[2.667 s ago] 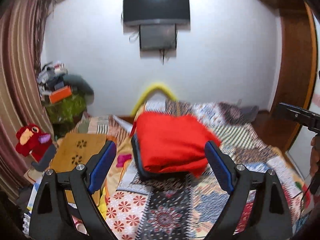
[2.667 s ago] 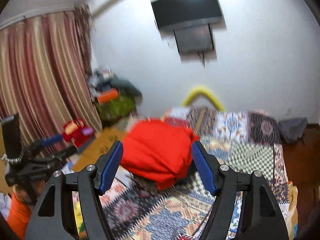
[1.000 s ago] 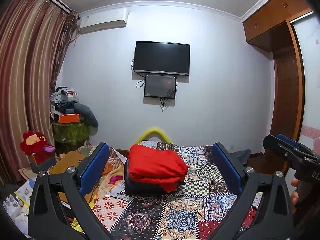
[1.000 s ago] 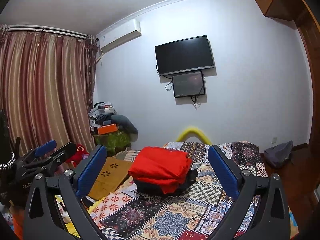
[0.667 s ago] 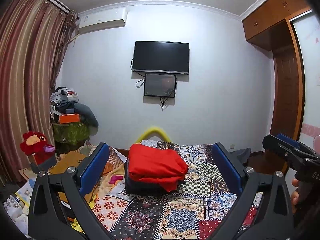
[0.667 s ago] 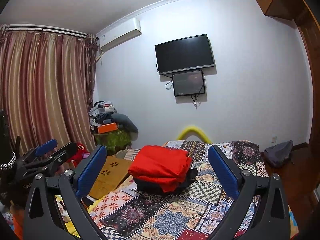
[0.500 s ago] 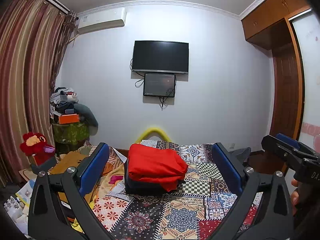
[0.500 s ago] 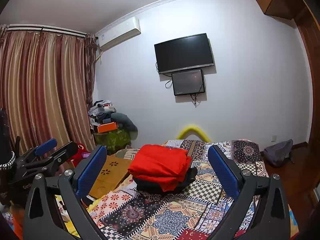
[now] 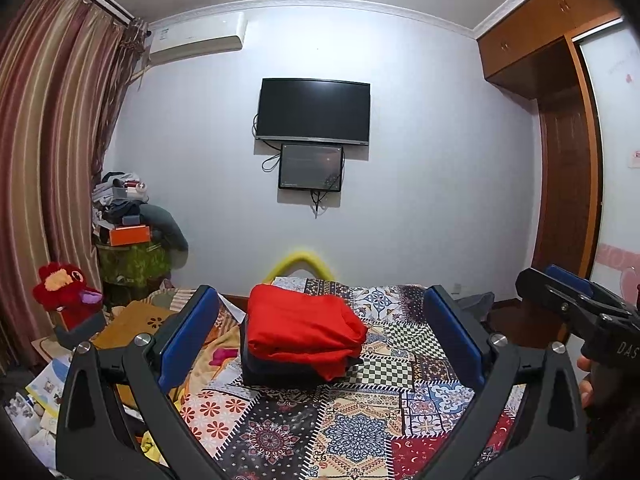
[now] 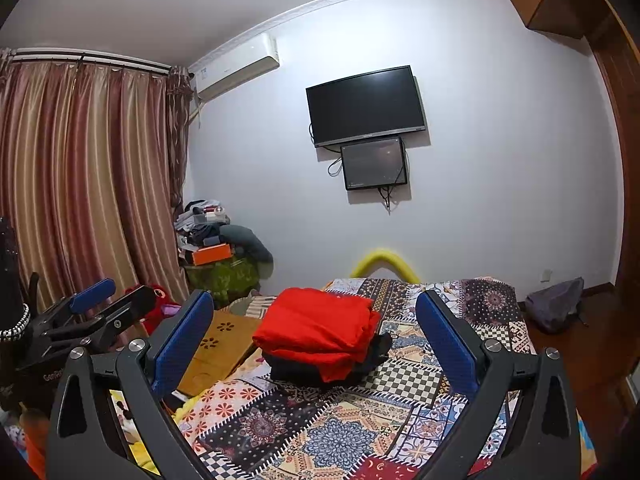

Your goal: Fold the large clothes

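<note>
A folded red garment [image 9: 302, 330] lies on top of a folded dark garment [image 9: 280, 374], stacked at the far left of the patchwork bedspread [image 9: 360, 428]. In the right wrist view the same red garment [image 10: 320, 330] sits on the dark one [image 10: 376, 350]. My left gripper [image 9: 320, 338] is open and empty, held well back from the stack. My right gripper [image 10: 312, 342] is also open and empty, equally far back. The right gripper [image 9: 576, 308] shows at the right edge of the left wrist view, and the left gripper [image 10: 96, 312] at the left of the right wrist view.
A wooden board [image 10: 218, 346] and a red plush toy [image 9: 64, 292] lie left of the bed, with a cluttered pile [image 9: 132, 220] by the curtain [image 10: 80, 184]. A yellow arch [image 9: 298, 264] stands at the bed's far end. A wardrobe [image 9: 568, 168] and grey bag [image 10: 554, 306] are on the right.
Both grippers have pulled back and up from close to the red garment, which stays folded on the dark one. Over the last second the views barely shift.
</note>
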Available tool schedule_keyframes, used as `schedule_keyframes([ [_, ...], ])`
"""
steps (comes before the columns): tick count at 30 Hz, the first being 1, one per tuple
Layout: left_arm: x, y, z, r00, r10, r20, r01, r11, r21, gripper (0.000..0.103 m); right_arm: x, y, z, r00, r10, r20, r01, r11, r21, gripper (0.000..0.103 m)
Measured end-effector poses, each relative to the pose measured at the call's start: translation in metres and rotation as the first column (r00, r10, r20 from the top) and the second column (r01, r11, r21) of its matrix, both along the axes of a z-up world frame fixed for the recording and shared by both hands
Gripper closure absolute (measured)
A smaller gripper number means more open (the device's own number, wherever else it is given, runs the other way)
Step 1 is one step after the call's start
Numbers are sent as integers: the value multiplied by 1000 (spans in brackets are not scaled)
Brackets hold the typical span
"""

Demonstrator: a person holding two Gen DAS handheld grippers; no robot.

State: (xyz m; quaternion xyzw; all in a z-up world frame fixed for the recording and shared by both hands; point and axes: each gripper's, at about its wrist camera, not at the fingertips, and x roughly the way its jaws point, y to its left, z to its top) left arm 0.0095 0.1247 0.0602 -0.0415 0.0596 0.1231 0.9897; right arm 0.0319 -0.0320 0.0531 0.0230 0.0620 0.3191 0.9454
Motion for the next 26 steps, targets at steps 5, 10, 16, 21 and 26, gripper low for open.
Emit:
schedule_keyframes([
  [5, 1, -1, 0, 1000, -6, -4, 6, 1000, 1, 0, 0, -2, -1, 1000, -4, 1, 4, 1000, 1, 2],
  [10, 2, 1, 0, 1000, -25, -13, 25, 1000, -19, 0, 2, -3, -1, 1000, -5, -4, 5, 1000, 2, 2],
  [16, 4, 0, -2, 999, -31, -23, 31, 999, -17, 0, 4, -2, -1, 1000, -11, -8, 11, 1000, -1, 2],
  [21, 5, 0, -3, 999, -30, -28, 30, 999, -11, 0, 4, -2, -2, 1000, -10, -11, 10, 1000, -3, 2],
  [26, 5, 2, -2, 999, -26, -23, 25, 999, -25, 0, 4, -2, -2, 1000, -12, -12, 12, 1000, -4, 2],
])
